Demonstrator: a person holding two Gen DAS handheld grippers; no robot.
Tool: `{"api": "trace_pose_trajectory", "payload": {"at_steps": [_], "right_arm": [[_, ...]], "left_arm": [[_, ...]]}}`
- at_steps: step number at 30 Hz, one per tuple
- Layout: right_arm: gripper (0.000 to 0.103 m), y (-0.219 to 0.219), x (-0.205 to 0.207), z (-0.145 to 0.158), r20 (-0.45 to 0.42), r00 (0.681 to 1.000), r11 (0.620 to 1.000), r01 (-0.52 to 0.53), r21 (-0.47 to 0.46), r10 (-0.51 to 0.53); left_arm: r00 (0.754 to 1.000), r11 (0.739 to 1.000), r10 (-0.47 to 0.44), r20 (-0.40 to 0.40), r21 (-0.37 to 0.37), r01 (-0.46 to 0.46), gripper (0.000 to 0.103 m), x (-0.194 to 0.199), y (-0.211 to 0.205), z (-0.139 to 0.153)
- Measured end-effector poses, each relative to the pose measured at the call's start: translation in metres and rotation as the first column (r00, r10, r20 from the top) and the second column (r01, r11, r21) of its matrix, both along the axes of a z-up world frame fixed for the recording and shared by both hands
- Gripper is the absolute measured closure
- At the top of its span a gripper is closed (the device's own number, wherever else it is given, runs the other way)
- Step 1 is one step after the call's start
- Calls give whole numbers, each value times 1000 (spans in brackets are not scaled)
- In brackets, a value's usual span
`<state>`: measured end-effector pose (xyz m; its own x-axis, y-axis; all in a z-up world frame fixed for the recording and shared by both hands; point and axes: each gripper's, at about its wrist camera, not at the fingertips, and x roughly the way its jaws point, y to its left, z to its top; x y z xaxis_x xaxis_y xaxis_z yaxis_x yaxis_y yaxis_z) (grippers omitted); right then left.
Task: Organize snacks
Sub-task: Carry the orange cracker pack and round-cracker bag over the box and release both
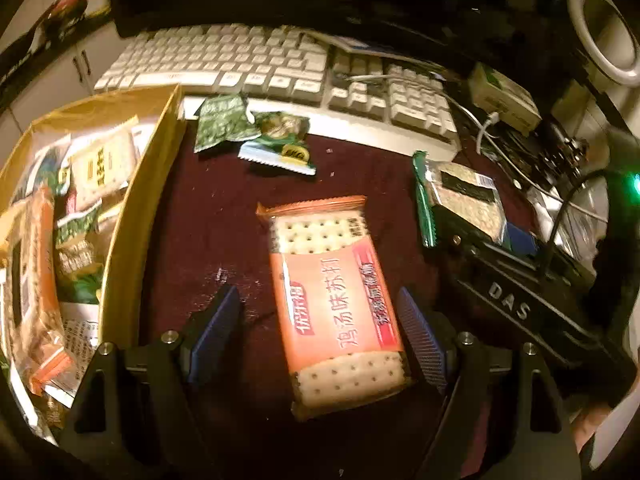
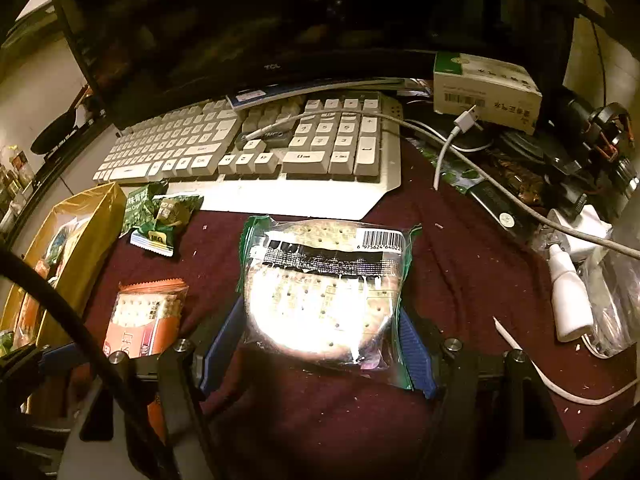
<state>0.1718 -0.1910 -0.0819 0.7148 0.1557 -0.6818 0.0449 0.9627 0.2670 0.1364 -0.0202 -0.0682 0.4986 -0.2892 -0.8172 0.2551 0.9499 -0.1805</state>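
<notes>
On maroon cloth (image 1: pixel 208 216) | orange cracker pack (image 1: pixel 336 300) reads "鸡汤味苏打" | monitor (image 2: pixel 272 32) "TCL"

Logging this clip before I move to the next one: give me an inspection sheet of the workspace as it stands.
Surface: maroon cloth, crumbs scattered on it.
Job's things: orange cracker pack flat on the cloth; green cracker pack, barcode side up; green packets by the keyboard; yellow box at left, already holding snacks.
Clutter: keyboard, white carton, dropper bottle, black case.
Grippers: left tongs straddle the orange pack, pads clear of it; right tongs press on the green pack's sides.
Cables: white cable crosses the keyboard and cloth.
Surroundings: dark monitor behind the keyboard.
</notes>
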Motion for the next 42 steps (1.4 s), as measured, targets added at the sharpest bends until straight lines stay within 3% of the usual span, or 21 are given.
{"api": "trace_pose_trajectory", "payload": {"at_steps": [6, 17, 19, 21, 22, 24, 27, 31, 34, 38, 42], "right_arm": [[30, -5, -1, -2, -6, 1000, 1000, 20, 14, -20], [30, -3, -2, 0, 16, 1000, 1000, 10, 28, -10], [30, -7, -2, 0, 13, 1000, 999, 15, 48, -15], [30, -10, -2, 0, 14, 1000, 998, 21, 67, -22], [30, -12, -3, 1, 22, 1000, 997, 20, 81, -22], [30, -14, -8, 4, 60, 998, 992, -1, 123, -7], [30, -7, -11, 10, 100, 995, 996, -8, 90, -1], [30, -4, -15, 16, 153, 987, 987, -67, 143, 45], [30, 3, -21, 26, 191, 978, 983, -113, 142, 84], [30, 33, -21, 49, 200, 963, 972, -207, 108, 182], [30, 71, -19, 77, 242, 923, 935, -335, 120, 299]], "left_arm": [[1000, 1000, -1, -25, -3, 1, 23, 6, -3, -5], [998, 995, -17, 56, 96, 11, 22, 4, -12, -10], [998, 989, -23, 65, 145, 13, 21, 5, -19, -11], [997, 987, -20, 70, 162, 8, 26, 5, -22, -12], [997, 987, -27, 69, 160, 15, 45, 3, -22, -9], [995, 977, -53, 82, 209, 34, 45, -4, -26, -3], [992, 985, -64, 110, 165, 45, 45, -17, -17, 11], [990, 995, -4, 141, 104, -10, 45, -33, 10, 38], [975, 994, 50, 215, 84, -69, 45, -45, 33, 67], [950, 981, 148, 274, 83, -177, 45, -47, 68, 92], [927, 959, 231, 297, 89, -268, 45, -40, 104, 96]]}}
